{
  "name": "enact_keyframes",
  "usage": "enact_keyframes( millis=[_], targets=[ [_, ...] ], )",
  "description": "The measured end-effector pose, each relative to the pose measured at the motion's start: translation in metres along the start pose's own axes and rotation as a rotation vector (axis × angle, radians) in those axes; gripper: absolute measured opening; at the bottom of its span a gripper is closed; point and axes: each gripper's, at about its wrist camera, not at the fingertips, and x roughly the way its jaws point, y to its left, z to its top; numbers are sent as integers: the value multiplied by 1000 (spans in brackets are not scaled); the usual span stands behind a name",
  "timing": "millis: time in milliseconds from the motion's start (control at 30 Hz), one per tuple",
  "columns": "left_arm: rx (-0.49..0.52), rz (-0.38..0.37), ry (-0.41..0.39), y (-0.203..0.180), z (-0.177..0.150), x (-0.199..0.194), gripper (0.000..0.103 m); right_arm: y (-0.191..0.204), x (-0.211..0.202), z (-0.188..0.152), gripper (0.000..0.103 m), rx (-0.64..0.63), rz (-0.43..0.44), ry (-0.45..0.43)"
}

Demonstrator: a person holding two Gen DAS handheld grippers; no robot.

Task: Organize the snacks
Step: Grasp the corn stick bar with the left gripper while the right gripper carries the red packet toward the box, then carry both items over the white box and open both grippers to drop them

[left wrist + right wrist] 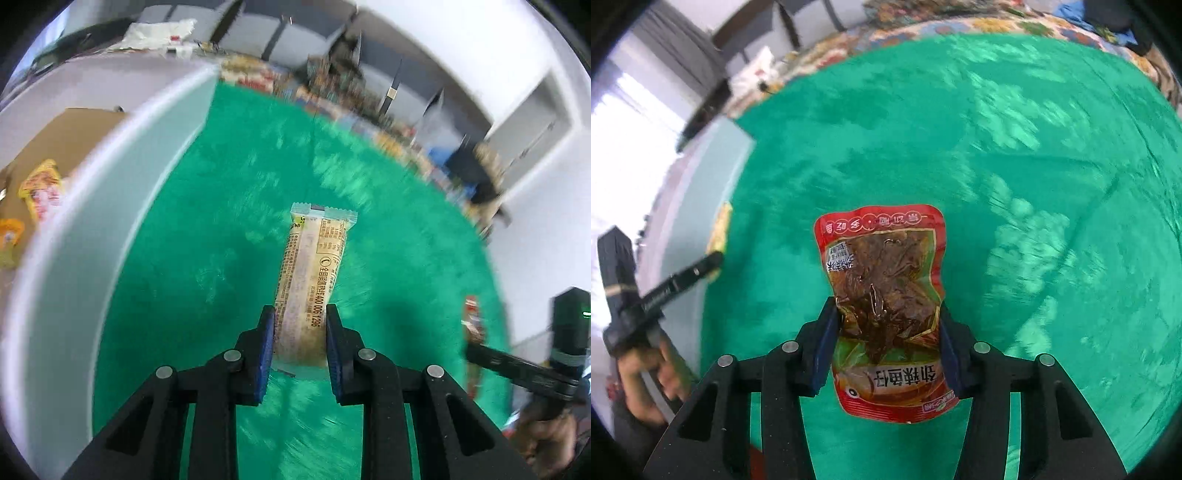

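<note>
My left gripper (pixel 300 314) is shut on a long tan snack bar wrapper (pixel 314 269) with black print, held above the green cloth (pixel 192 258). My right gripper (pixel 886 314) is shut on a red pouch of dark spicy fish snack (pixel 882 295), also above the green cloth (pixel 1034 147). The right gripper shows at the right edge of the left wrist view (pixel 480 350), with the red pouch seen edge-on. The left gripper shows at the left of the right wrist view (pixel 713 258), with the tan bar seen edge-on.
A white table edge (pixel 74 258) runs along the left of the cloth. Beyond it a cardboard box (pixel 55 147) holds yellow snack packets (pixel 40 188). A patterned cloth (pixel 369 107) borders the far side of the green cloth.
</note>
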Motion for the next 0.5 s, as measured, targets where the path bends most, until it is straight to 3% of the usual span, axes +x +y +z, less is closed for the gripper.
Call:
enact_keyframes(
  millis=[100,200,300,400,433,467,500],
  targets=[
    [-20,-13,-81,11,8,-56,25,55,-23,18,51,-69,93,-47],
    [-43,60,-154,43,16,-114,25,133,-37,36,51,-171,204,-77],
    [-70,208,-193,89,19,-154,25,222,-37,48,52,-294,309,-76],
    [-111,368,-190,137,14,-169,29,307,-23,51,52,-412,360,-82],
    [-132,427,-188,156,10,-172,39,324,-18,49,60,-437,367,-95],
    [-143,456,-181,167,8,-172,57,346,-11,49,69,-462,376,-111],
    [-152,481,-177,175,5,-171,66,371,0,50,71,-479,398,-120]
  ],
)
